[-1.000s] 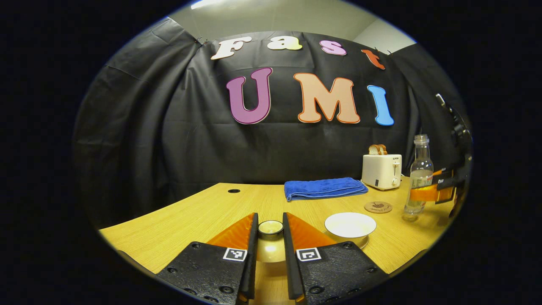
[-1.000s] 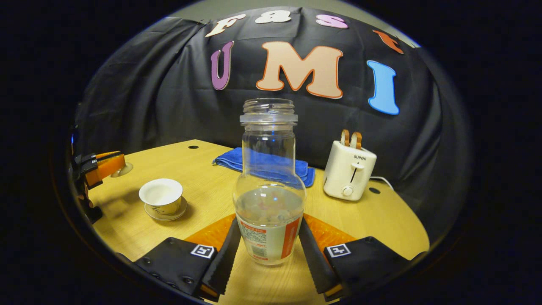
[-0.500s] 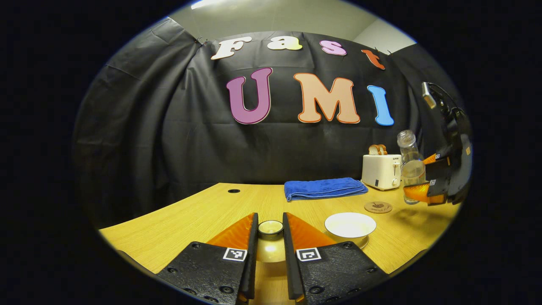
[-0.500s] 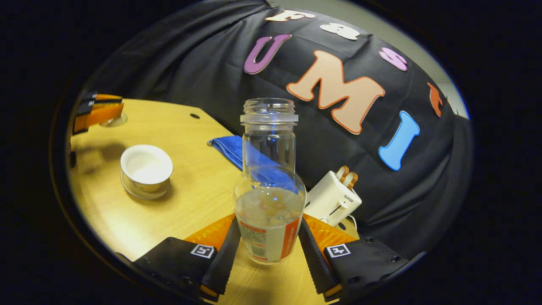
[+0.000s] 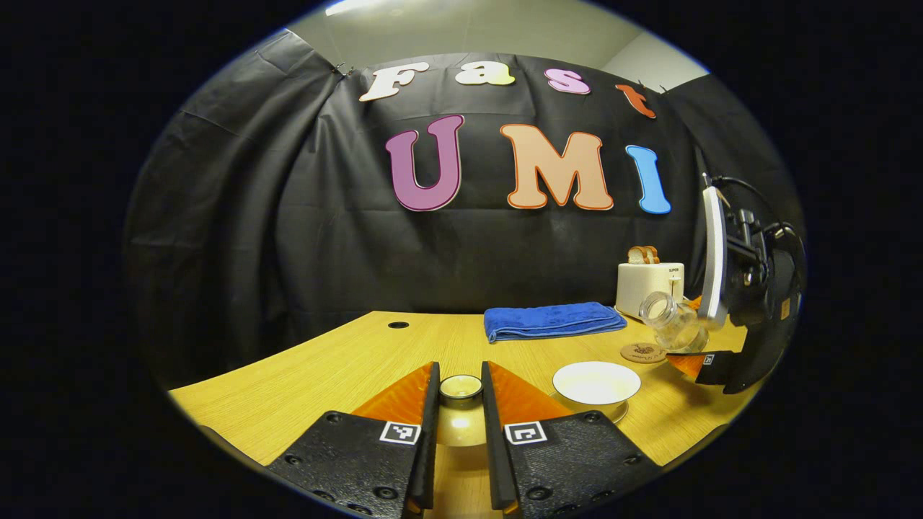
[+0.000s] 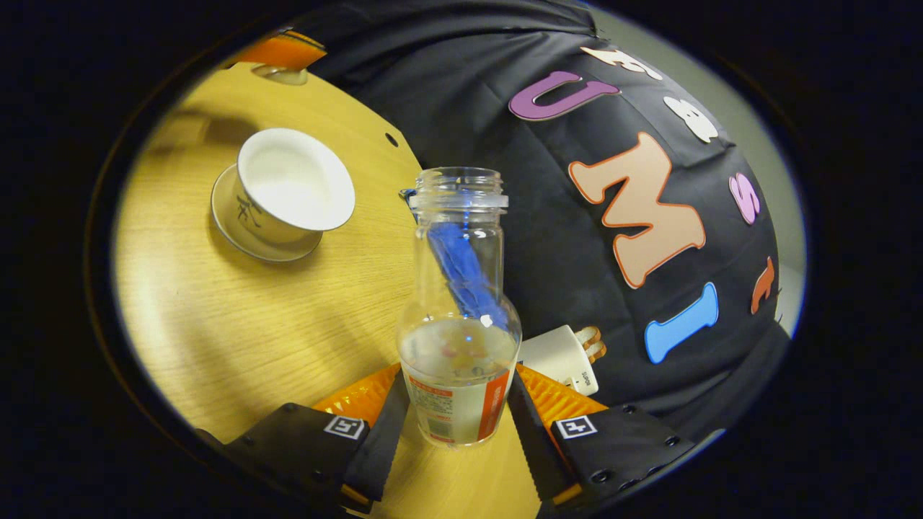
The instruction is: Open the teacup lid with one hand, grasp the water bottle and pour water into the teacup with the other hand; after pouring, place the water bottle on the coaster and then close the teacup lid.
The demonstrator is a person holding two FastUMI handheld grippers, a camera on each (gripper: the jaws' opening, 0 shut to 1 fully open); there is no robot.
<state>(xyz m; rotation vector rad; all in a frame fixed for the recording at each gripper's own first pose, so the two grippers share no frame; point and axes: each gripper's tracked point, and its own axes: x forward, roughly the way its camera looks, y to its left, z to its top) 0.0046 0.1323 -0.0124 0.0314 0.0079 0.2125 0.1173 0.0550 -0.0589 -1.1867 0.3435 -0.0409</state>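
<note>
Left claw point(image 5: 459, 432): seen at the bottom centre of the left gripper view, both fingers pressed on the knob of the teacup lid point(image 5: 460, 389), which is held just above the worktop point(image 5: 324, 367).
Right claw point(image 6: 454, 425): seen at the bottom centre of the right gripper view, clamped on the labelled lower body of the water bottle point(image 6: 458, 317); in the left gripper view it is seen at the right edge point(image 5: 710, 357), with the bottle point(image 5: 667, 321) tipped, mouth pointing left and down.
Water bottle count: one, uncapped, partly filled with water.
Teacup count: one, white, open, standing on its saucer; at lower centre-right of the left gripper view point(image 5: 596, 383), at upper left of the right gripper view point(image 6: 292, 182).
Coaster count: one, round and brown point(image 5: 643, 352), just behind the teacup and below the tilted bottle's mouth in the left gripper view.
Other things: one folded blue towel point(image 5: 551, 320) at mid-frame, one white toaster point(image 5: 647, 287) with two slices of bread at the right, against the wall.
Change from half a second ago: the bottle has been lowered and tilted much further towards the teacup; the right gripper view has been rolled further, so the teacup now lies higher in it. The left claw and lid are unchanged.
</note>
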